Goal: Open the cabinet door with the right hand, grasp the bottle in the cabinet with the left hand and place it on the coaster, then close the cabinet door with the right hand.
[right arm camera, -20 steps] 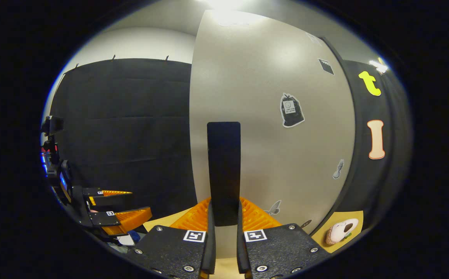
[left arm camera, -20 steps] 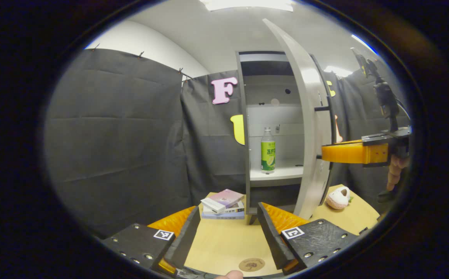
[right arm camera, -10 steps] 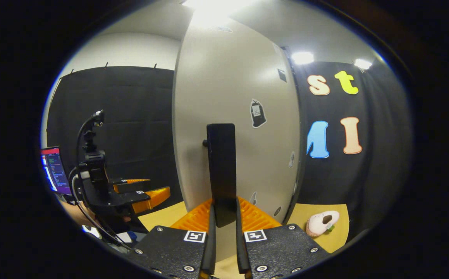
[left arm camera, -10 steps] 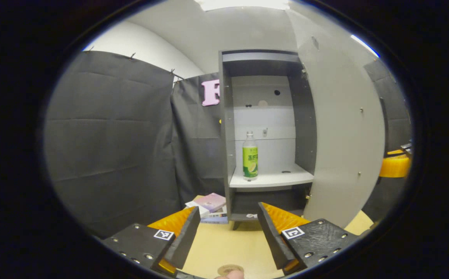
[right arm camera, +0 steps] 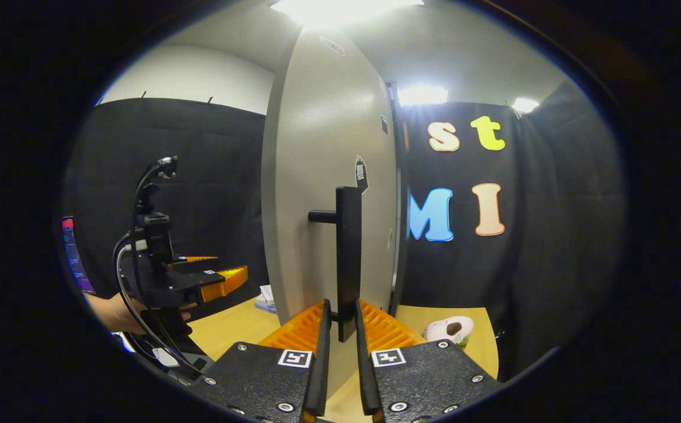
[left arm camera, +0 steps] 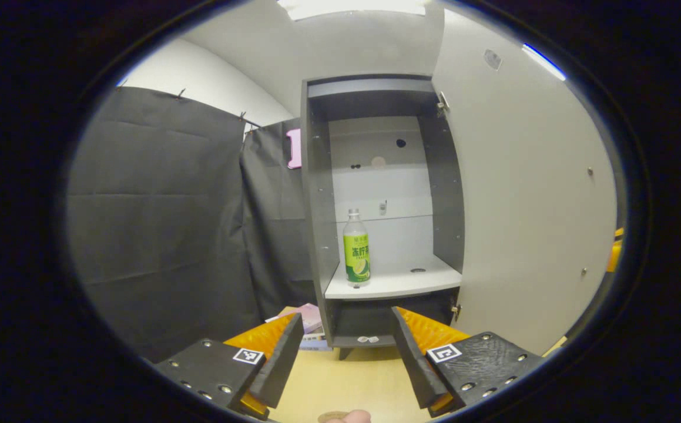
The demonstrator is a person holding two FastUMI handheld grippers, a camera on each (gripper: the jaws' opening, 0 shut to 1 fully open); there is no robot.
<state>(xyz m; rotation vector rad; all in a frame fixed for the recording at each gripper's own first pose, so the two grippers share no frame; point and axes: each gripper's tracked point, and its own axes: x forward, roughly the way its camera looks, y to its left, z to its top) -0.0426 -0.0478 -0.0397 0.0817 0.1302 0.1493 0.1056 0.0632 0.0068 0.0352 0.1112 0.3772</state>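
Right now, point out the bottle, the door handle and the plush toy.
bottle (left arm camera: 356,254): left gripper view, on its label.
door handle (right arm camera: 349,247): right gripper view, on its bar.
plush toy (right arm camera: 449,328): right gripper view, on its body.

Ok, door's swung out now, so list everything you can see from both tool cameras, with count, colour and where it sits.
cabinet: one, grey, standing on the table, open.
cabinet door: one, pale grey, swung wide to the right of the opening.
door handle: one, black, vertical bar on the door's outer face.
bottle: one, clear with green label, upright on the white shelf, left side.
books: small stack, left of the cabinet base.
plush toy: one, pale, on the table right of the door.
table: one, light wood.
left tool: open, short of the cabinet.
right tool: closed on the door handle.
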